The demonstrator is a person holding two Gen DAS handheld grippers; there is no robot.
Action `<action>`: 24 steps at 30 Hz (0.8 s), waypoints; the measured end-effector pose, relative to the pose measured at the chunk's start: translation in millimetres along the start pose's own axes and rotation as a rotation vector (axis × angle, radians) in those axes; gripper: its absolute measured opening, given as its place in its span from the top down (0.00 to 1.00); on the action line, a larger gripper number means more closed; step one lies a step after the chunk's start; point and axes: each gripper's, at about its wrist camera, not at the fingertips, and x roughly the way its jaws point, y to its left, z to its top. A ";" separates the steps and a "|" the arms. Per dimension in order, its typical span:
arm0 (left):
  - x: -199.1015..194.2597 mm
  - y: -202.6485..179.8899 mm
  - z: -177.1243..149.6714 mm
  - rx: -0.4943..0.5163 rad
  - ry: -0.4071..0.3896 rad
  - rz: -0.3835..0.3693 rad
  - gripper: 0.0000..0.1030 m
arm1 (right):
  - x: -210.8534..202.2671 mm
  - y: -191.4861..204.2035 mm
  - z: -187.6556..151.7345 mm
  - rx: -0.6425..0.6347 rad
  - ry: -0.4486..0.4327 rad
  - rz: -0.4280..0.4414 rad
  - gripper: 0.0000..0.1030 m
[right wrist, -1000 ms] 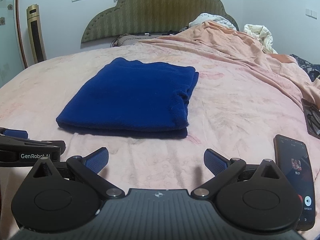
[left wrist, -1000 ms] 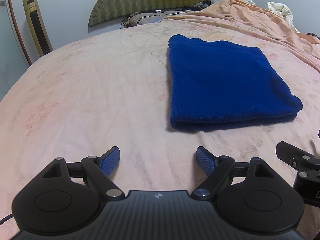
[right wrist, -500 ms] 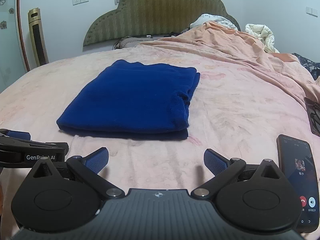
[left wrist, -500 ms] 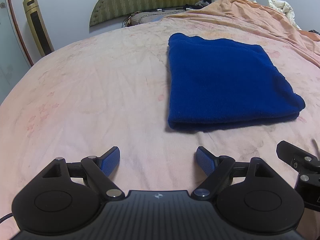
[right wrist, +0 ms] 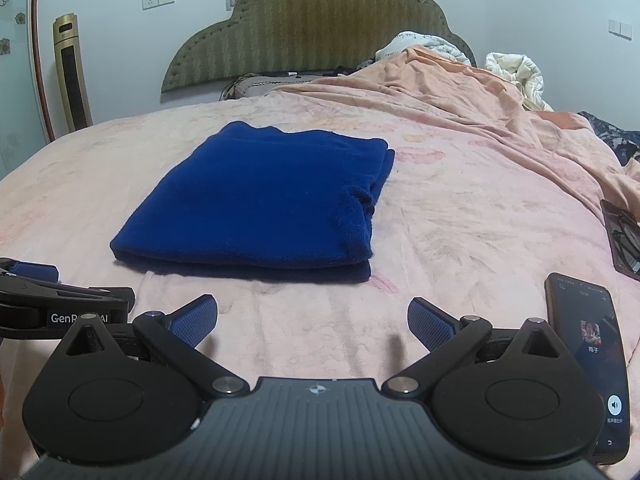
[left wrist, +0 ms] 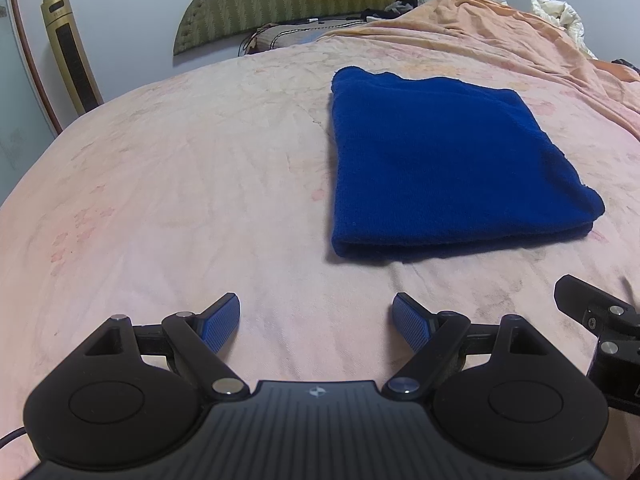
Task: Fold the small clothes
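Observation:
A dark blue knitted garment (left wrist: 444,164) lies folded into a neat rectangle on the pink bed sheet (left wrist: 180,184); it also shows in the right wrist view (right wrist: 264,200). My left gripper (left wrist: 316,320) is open and empty, low over the sheet, near and to the left of the garment's front edge. My right gripper (right wrist: 312,318) is open and empty, just short of the garment's front edge. Each gripper's body shows at the edge of the other's view.
A phone (right wrist: 588,360) with a lit screen lies on the sheet at my right. A dark flat object (right wrist: 622,236) lies further right. A rumpled orange blanket (right wrist: 460,96) and pillows lie by the green headboard (right wrist: 316,36). A gold tower appliance (left wrist: 72,52) stands left.
Both views have drifted slightly, so the garment sits a little differently in frame. The garment has not moved. Both grippers stay open and empty.

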 end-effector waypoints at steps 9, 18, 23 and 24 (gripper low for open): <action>-0.9 1.4 -0.9 -0.002 -0.001 -0.013 0.19 | -3.3 3.3 1.4 -0.017 -0.001 -0.007 0.00; -2.9 2.6 -0.8 0.001 -0.001 -0.017 0.19 | -4.4 2.9 1.9 -0.019 -0.006 -0.009 0.00; -3.3 2.2 -1.2 0.003 -0.002 -0.021 0.19 | -5.9 2.3 3.2 -0.021 -0.008 -0.010 0.00; -3.5 2.3 -1.4 0.002 -0.002 -0.021 0.19 | -6.2 2.5 3.1 -0.021 -0.006 -0.010 0.00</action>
